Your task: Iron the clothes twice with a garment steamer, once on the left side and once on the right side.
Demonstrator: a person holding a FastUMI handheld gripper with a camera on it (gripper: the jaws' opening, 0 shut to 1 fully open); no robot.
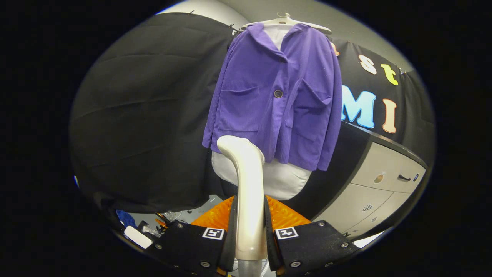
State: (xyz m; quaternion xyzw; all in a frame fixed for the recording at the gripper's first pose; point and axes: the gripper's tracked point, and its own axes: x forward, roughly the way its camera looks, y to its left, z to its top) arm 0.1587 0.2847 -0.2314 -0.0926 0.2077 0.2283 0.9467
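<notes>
A purple corduroy jacket (275, 92) hangs on a white hanger (286, 22) over a white padded board (282, 179), straight ahead of me. My gripper (250, 231) is shut on the handle of a cream garment steamer (246, 188). The handle rises upright between both fingers (230, 231). Its curved head sits just below the jacket's lower left hem, a little short of the fabric. The jacket's two front pockets and dark buttons face me.
An orange textured surface (284, 215) lies just beyond the fingers. A white cabinet with drawers (384, 184) under a black top stands to the right. Small clutter, a white object (137, 236) and blue cloth (125, 218) lie low on the left.
</notes>
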